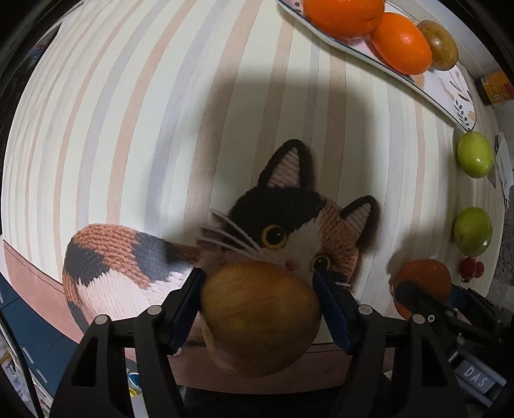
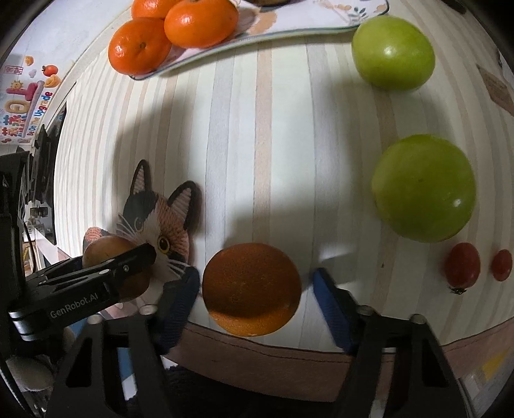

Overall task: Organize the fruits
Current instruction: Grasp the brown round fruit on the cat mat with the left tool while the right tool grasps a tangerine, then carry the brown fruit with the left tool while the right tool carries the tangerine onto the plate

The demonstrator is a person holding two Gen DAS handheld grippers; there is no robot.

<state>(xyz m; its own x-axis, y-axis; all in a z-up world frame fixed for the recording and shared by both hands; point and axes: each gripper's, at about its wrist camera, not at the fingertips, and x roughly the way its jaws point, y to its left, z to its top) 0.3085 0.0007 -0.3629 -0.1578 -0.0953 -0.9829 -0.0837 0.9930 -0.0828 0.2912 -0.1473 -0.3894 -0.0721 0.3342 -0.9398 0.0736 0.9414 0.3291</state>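
Fruits: brown fruit [image 1: 260, 316] clamped in left gripper [image 1: 258, 308] over the table edge; orange [image 2: 252, 289] between right gripper [image 2: 253, 302]'s open, untouching fingers; round skins risk slipping, rolling off.

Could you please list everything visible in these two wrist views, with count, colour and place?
Brown fruit: one, golden-brown, between the left gripper's fingers.
Loose orange: one, orange, near table edge, between the right gripper's fingers.
Oranges on plate: three, orange, far side.
Brownish fruit on plate: one, brown-green, beside the oranges.
Plate: one, white, patterned, far side.
Green fruits: two, green, right side of cloth.
Cherry tomatoes: two, red, near the closer green fruit.
Tablecloth: one, striped, with cat print.
Left gripper: black, shut on brown fruit.
Right gripper: black, open around orange.
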